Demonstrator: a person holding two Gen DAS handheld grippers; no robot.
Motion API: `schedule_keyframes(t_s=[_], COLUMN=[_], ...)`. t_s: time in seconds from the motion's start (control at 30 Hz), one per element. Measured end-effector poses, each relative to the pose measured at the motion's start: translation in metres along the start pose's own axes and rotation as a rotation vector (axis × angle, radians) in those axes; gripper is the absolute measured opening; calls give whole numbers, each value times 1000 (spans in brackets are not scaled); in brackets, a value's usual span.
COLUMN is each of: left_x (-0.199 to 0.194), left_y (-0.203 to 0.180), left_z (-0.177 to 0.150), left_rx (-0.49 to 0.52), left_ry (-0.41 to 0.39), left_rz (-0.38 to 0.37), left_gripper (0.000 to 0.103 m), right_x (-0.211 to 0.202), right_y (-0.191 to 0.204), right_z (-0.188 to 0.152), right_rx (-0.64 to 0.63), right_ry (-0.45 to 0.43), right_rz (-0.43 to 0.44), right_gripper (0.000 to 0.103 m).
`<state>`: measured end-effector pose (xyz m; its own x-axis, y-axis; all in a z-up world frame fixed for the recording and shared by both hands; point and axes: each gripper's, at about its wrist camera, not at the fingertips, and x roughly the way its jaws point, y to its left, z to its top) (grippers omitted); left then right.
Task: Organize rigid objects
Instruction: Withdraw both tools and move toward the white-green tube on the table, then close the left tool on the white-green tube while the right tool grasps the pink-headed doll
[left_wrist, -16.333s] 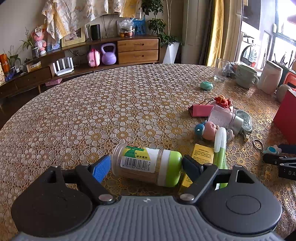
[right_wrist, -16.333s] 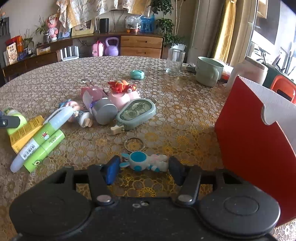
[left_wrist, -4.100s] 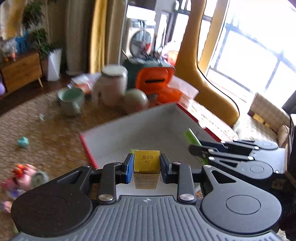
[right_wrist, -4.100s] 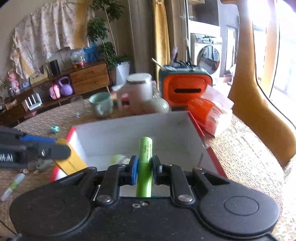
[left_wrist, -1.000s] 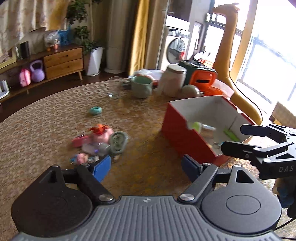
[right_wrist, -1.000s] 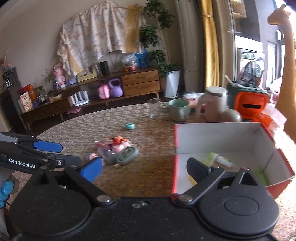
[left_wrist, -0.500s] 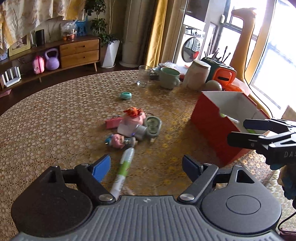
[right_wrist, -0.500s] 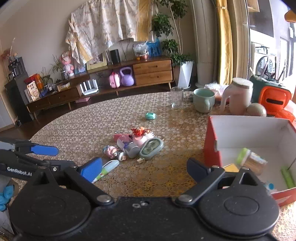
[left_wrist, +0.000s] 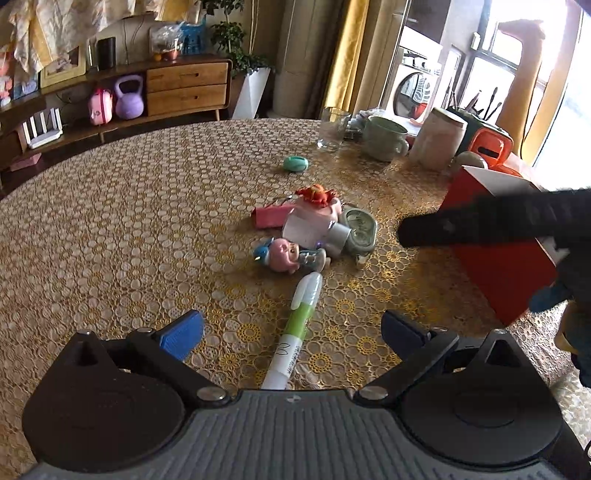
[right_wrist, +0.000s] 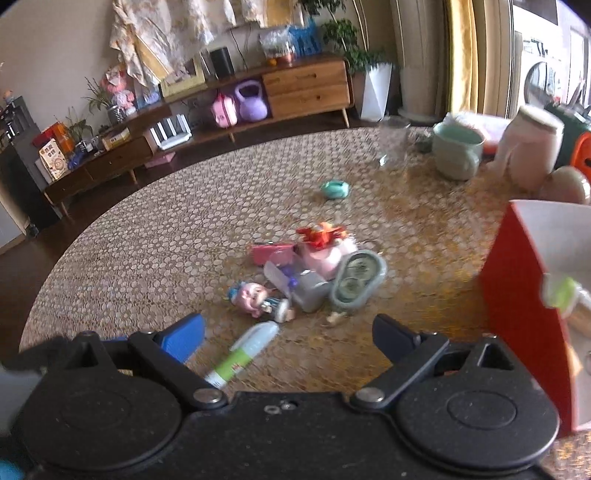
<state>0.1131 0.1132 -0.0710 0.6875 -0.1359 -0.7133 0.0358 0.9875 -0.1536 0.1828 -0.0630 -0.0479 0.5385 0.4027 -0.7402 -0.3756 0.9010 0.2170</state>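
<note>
**While both grippers are empty, the tube is your nearest pick**

Because the red box (left_wrist: 506, 266) is where things are being gathered, take it as your landmark: it stands at the table's edge, open at the top, so you can drop items in from above. In the right wrist view a green-capped item (right_wrist: 563, 291) already lies inside it.

Your left gripper (left_wrist: 291, 330) holds nothing; its jaws are opening and already stand wide, with the tube (left_wrist: 295, 330) lying on the cloth between them, untouched by either pad. That wide stance suits the tube, which lies lengthwise along the line the gripper points, cap end toward the toys, so the pads can close across its narrow body. It is near the box, on the side away from the window.

Your right gripper (right_wrist: 288, 338) is likewise released and empty, jaws spread. It hangs over the bare cloth between the tube and the box, and the small clutter sits just beyond its fingertips.

That clutter lies a little farther from the box than the tube: a doll (left_wrist: 282, 254), a pink bottle (left_wrist: 314, 230) on its side, a grey-green case (left_wrist: 360, 230) touching the bottle, a pink card (left_wrist: 271, 218) and a red figure (left_wrist: 316, 194) behind. They are packed together, so I judge the right gripper should take an outer piece, the case, which faces the box. A teal disc (left_wrist: 295, 163) sits alone, well apart from the box.
</note>
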Motion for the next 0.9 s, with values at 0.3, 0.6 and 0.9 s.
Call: schedule_keyframes(t_s=[0.3,0.6,0.9], left_x=[22,39,53], left_y=[5,-3,-2], left_z=[-13,-17,-20], left_rx=[-7,44,35], left_ry=[-2,-16,-3], left_rz=[-5,42,32], left_gripper=[103,103,102], right_x=[56,92,116], right_y=[15,21,29], right_z=[19,31,35], right_rx=[126,256,301], right_ry=[129,229,284], right_rz=[-11,-24,-53], right_gripper=[96,95,87])
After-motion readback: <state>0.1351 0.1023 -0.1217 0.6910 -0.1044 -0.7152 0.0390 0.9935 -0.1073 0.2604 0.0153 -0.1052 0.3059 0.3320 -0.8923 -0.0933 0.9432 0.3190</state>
